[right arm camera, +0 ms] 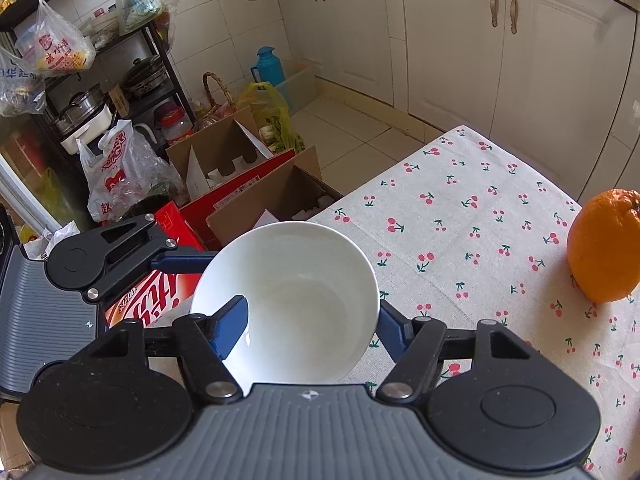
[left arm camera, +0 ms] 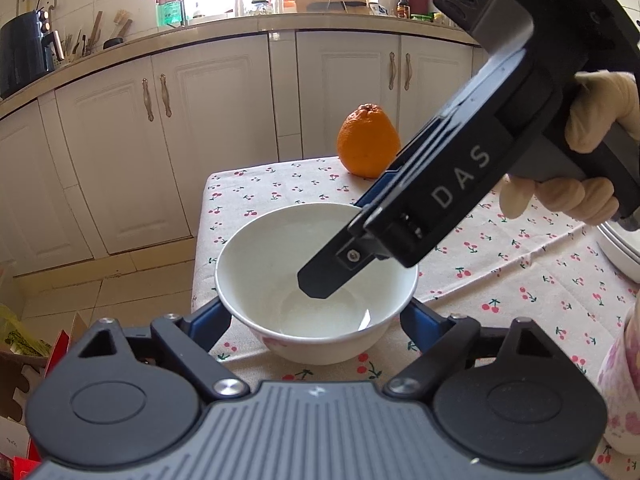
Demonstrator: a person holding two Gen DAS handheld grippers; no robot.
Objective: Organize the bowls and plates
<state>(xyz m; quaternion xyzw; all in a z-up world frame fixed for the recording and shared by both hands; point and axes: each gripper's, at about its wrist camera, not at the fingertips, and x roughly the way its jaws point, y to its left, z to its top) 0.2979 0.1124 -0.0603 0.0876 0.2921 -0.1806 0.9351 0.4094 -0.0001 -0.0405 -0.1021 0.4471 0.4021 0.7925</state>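
A white bowl (left arm camera: pixel 280 280) stands on the cherry-print tablecloth (left arm camera: pixel 500 272) near the table's left edge. My left gripper (left arm camera: pixel 316 320) is open, with one blue finger on each side of the bowl's base. My right gripper (left arm camera: pixel 360 248) comes in from the upper right; one finger reaches inside the bowl and the other stays outside the rim. In the right wrist view the bowl (right arm camera: pixel 296 292) fills the gap of my right gripper (right arm camera: pixel 312 328), with the left finger inside it and the right finger outside the wall. Whether it pinches the wall is unclear.
An orange (left arm camera: pixel 368 142) stands on the far side of the table, also in the right wrist view (right arm camera: pixel 604 246). A stack of white plates (left arm camera: pixel 618 252) shows at the right edge. Cardboard boxes (right arm camera: pixel 248 176) and bags (right arm camera: pixel 116 168) crowd the floor left of the table.
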